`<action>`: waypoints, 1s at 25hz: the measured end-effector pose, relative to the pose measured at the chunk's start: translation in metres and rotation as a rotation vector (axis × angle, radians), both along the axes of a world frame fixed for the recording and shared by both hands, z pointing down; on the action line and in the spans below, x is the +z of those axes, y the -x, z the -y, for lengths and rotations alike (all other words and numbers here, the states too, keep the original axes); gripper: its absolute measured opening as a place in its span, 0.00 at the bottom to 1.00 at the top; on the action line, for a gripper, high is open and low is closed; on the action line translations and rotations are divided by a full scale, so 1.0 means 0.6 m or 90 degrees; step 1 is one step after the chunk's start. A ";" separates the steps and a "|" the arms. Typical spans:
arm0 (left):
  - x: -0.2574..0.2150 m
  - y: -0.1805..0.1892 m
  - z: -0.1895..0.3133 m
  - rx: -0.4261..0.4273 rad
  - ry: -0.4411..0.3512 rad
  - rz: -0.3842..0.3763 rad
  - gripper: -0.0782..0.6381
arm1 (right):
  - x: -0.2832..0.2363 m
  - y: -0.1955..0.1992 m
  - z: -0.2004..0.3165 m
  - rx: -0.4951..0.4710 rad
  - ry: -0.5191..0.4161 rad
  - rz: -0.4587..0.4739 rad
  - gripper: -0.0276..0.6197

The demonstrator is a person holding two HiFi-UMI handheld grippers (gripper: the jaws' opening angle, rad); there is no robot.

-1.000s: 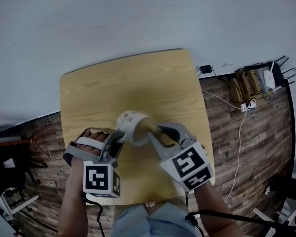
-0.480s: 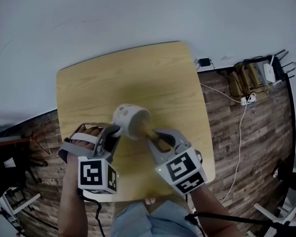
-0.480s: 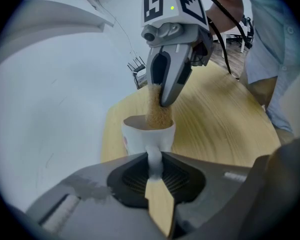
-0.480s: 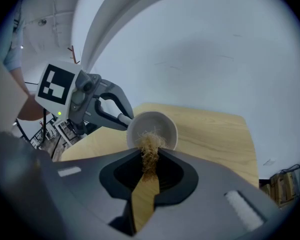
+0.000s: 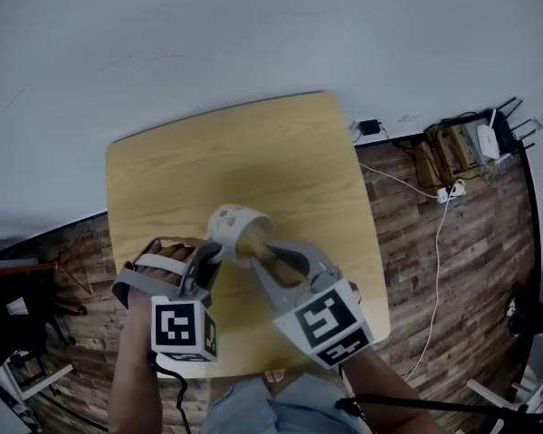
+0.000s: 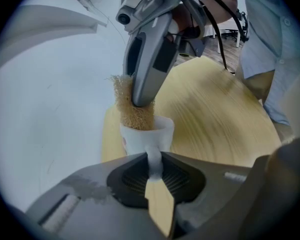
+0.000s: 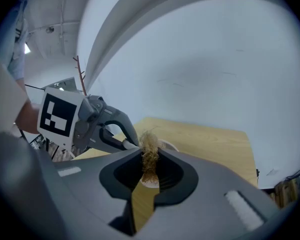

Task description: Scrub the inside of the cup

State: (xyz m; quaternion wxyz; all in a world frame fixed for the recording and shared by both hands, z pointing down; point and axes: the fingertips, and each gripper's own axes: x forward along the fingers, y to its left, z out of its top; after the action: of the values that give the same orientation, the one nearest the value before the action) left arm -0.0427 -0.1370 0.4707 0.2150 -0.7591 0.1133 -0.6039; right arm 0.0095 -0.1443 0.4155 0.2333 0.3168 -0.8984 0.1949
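Observation:
A white cup [image 5: 231,228] hangs tilted above the wooden table [image 5: 244,152], its mouth turned toward the right gripper. My left gripper [image 5: 215,251] is shut on the cup's handle [image 6: 153,160], and the cup [image 6: 146,136] stands just beyond its jaws. My right gripper [image 5: 264,256] is shut on a tan fibrous scrubber [image 7: 149,154]. The scrubber [image 6: 132,109] is pushed into the cup's mouth, with tufts sticking out above the rim. Only a sliver of the cup rim [image 7: 169,145] shows in the right gripper view.
The square table's front edge [image 5: 253,369] lies near the person's legs. A wood-plank floor [image 5: 434,269] surrounds it, with cables and a power strip [image 5: 448,193] at the right. A pale wall fills the far side.
Both grippers and the cup have shifted slightly over the table while staying together. The right gripper's angle has changed with the scrubber still in the cup.

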 end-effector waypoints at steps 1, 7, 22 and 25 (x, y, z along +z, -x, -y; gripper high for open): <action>0.000 0.000 0.000 0.002 0.000 0.000 0.21 | -0.002 -0.004 0.004 -0.001 -0.006 -0.007 0.13; 0.001 0.003 -0.003 0.010 0.001 -0.002 0.21 | -0.004 -0.018 0.021 -0.009 -0.041 -0.037 0.13; 0.001 -0.002 -0.010 -0.016 0.016 -0.023 0.21 | 0.066 -0.047 0.015 0.001 -0.035 -0.091 0.13; 0.001 -0.001 -0.008 -0.029 0.022 -0.037 0.21 | 0.085 -0.039 -0.003 -0.016 -0.012 -0.098 0.13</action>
State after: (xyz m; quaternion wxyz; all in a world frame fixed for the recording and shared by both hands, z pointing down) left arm -0.0420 -0.1319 0.4712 0.1843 -0.7772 0.1262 -0.5883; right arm 0.0330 -0.1422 0.4664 0.3009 0.3218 -0.8837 0.1582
